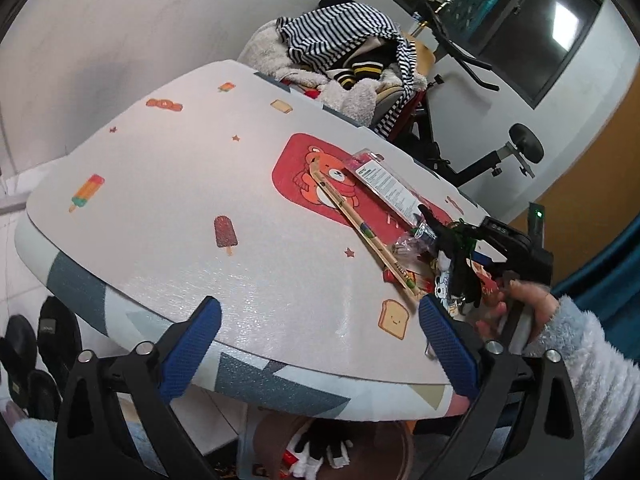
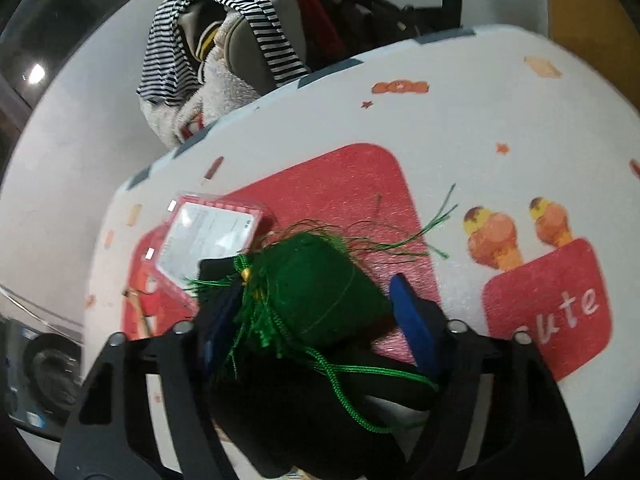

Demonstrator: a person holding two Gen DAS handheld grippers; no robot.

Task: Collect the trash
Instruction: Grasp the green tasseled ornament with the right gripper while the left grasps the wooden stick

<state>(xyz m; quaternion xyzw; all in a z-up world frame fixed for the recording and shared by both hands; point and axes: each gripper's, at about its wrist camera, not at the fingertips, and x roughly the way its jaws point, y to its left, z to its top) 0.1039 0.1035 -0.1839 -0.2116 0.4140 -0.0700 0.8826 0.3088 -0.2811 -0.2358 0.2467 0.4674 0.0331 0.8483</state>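
Note:
Trash lies on the right of the printed table (image 1: 180, 200): a clear plastic package (image 1: 386, 180) with a white label, a paper chopstick sleeve (image 1: 360, 228) and a crumpled wrapper (image 1: 408, 246). My left gripper (image 1: 320, 304) hangs open and empty over the table's near edge. My right gripper (image 1: 444, 240), held by a hand (image 1: 528, 300) in a fluffy sleeve, is down at that pile. In the right wrist view a green tasselled pouch (image 2: 320, 288) sits between the right gripper (image 2: 310, 280) jaws. The right pad's (image 2: 416, 320) inner face shows bare beside it. The package (image 2: 208, 232) lies just beyond.
A chair piled with striped and fleecy clothes (image 1: 340, 52) stands behind the table, with an exercise bike (image 1: 480, 152) to its right. Dark shoes (image 1: 40, 340) sit on the floor at the left. A round brown container (image 1: 332, 448) holding scraps shows under the table's near edge.

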